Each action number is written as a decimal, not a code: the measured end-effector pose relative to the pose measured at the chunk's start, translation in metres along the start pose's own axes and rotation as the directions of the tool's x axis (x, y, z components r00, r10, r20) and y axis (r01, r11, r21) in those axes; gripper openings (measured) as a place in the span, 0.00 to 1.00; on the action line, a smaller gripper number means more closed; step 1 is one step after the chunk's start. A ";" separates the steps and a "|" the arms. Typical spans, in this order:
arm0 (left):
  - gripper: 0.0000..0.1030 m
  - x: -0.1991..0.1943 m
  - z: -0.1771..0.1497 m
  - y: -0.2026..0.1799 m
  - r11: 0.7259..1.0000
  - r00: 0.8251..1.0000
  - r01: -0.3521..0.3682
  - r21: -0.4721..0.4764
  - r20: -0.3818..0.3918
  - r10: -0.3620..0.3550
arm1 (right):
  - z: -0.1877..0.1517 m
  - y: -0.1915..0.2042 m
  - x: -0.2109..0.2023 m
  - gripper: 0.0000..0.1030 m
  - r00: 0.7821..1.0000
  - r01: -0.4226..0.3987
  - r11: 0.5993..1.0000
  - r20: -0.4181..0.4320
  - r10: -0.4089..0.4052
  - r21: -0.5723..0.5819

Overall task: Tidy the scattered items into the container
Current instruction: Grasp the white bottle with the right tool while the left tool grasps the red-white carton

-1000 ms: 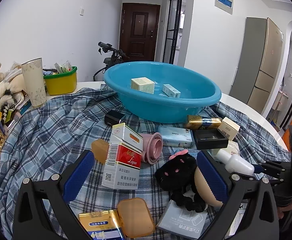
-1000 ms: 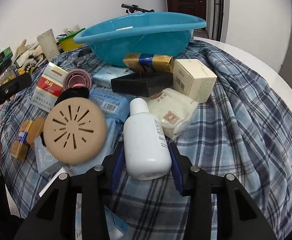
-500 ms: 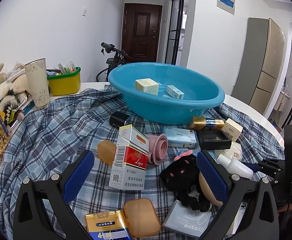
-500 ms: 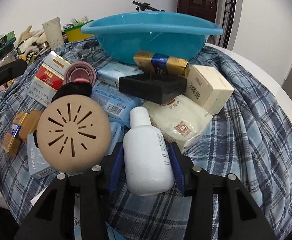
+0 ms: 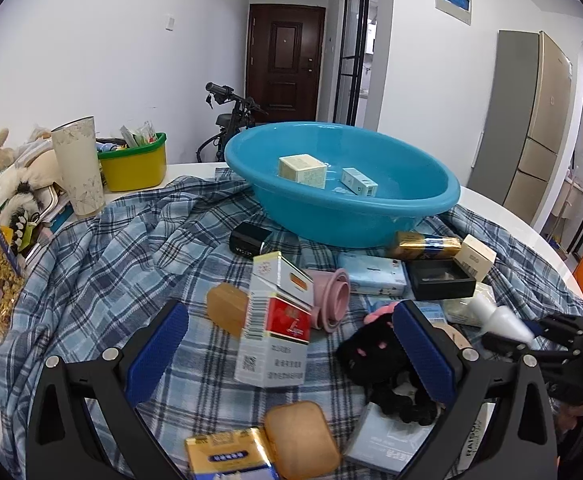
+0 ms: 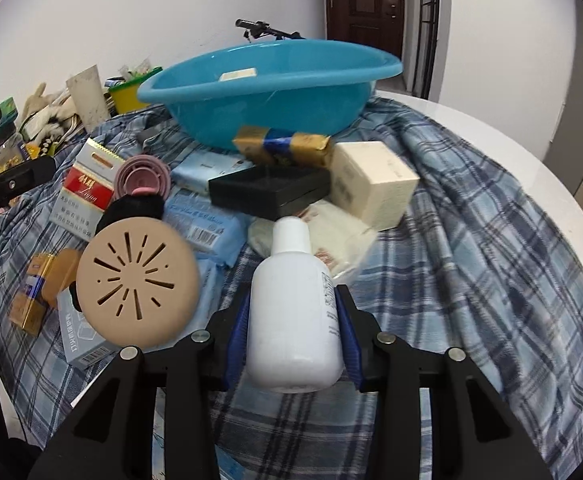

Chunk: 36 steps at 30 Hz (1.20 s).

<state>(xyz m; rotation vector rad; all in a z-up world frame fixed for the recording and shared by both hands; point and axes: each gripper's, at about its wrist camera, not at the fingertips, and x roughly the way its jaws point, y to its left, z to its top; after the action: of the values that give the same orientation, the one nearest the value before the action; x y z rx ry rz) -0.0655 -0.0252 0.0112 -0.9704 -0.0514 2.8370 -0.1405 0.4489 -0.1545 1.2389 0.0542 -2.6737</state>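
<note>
A blue basin [image 5: 343, 216] [image 6: 267, 112] stands at the back of the plaid-covered table and holds two small boxes [image 5: 302, 170]. My right gripper [image 6: 293, 332] is shut on a white bottle [image 6: 295, 312] and holds it lifted above the cloth; the bottle also shows in the left wrist view [image 5: 499, 316]. My left gripper [image 5: 291, 354] is open and empty above a red and white carton [image 5: 277, 320]. Scattered around lie a pink cup [image 5: 331, 292], a black plush [image 5: 375, 352], a tan round disc [image 6: 137, 280], a black tray [image 6: 269, 192] and a cream box [image 6: 371, 184].
A yellow bin [image 5: 135, 164] and a pale tumbler [image 5: 79, 164] stand at the back left with plush toys [image 5: 15, 176]. A gold box [image 5: 227, 456] and a tan case [image 5: 301, 440] lie near the front edge. A bicycle [image 5: 231, 120] stands behind the table.
My right gripper has lifted the white bottle off the cloth and toward the basin. My left gripper has drawn back slightly and stays open.
</note>
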 end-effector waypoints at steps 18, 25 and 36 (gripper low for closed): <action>0.23 0.061 -0.005 0.023 0.981 0.950 0.191 -0.019 -0.249 -0.190 | -0.001 -0.003 -0.008 0.37 1.000 -0.010 1.000 0.003 0.010 0.025; 0.22 0.049 -0.005 0.013 0.979 0.952 0.203 0.024 -0.237 -0.192 | -0.001 -0.004 -0.007 0.37 1.000 -0.007 0.999 0.001 0.007 0.032; 0.23 0.063 -0.004 0.006 0.990 0.960 0.124 0.069 -0.260 -0.102 | -0.004 -0.009 -0.009 0.37 1.000 -0.005 0.999 0.004 0.005 0.050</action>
<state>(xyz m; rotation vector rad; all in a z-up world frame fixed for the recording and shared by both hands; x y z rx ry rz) -0.1126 -0.0222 -0.0305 -1.2620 0.0400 2.5666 -0.1336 0.4593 -0.1505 1.2468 -0.0168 -2.6891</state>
